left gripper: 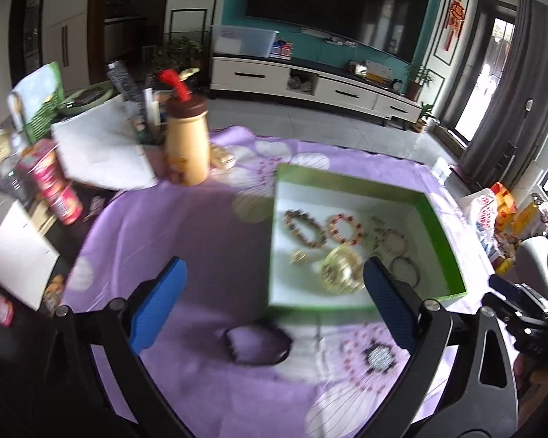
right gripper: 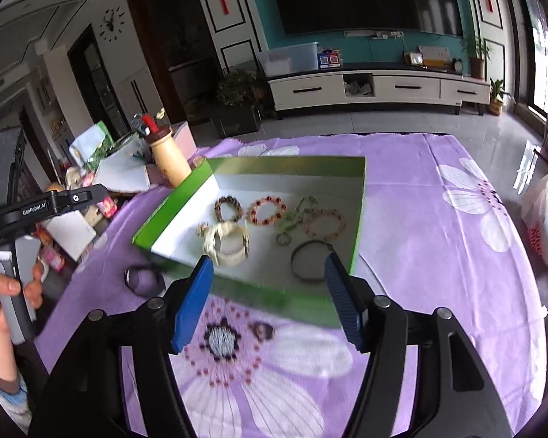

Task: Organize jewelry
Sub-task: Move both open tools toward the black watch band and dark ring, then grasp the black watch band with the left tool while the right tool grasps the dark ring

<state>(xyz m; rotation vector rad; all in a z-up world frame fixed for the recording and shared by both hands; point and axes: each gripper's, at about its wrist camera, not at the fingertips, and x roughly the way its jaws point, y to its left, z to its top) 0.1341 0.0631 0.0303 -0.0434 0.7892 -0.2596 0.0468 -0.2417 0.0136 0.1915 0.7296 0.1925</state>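
Plainly, both our grippers hang above the purple flowered cloth (right gripper: 438, 189) with jaws spread wide and nothing between the blue pads. From the left wrist view, our left gripper (left gripper: 274, 292) frames the near left corner of the green box (left gripper: 444, 219), which lies toward two o'clock from it. Directly below the gap between the pads, at six o'clock, a dark bangle (left gripper: 257, 345) lies on the cloth just outside the box's near wall — blurred, so we cannot tell its make.

From the right wrist view, our right gripper (right gripper: 270, 292) hovers over the near edge of the same box. Inside on the white floor sit the jewelry pieces: a brown bead bracelet (right gripper: 229, 208) at eleven o'clock from the gripper, a red bead bracelet (right gripper: 267, 211) at twelve, a pale bead bracelet (right gripper: 325, 223) at one, a greenish chain (right gripper: 292, 222) between the last two, a gold bangle (right gripper: 228, 242) near the left pad, and a thin dark ring bracelet (right gripper: 310, 261) close beside the right pad. A small ring (right gripper: 261, 330) rests on the cloth's flower print outside the box, between the pads.

At nine o'clock a hand (right gripper: 3, 292) grips the other tool's handle. A tan bottle (right gripper: 168, 162) with a brown cap stands beyond the box at ten o'clock.
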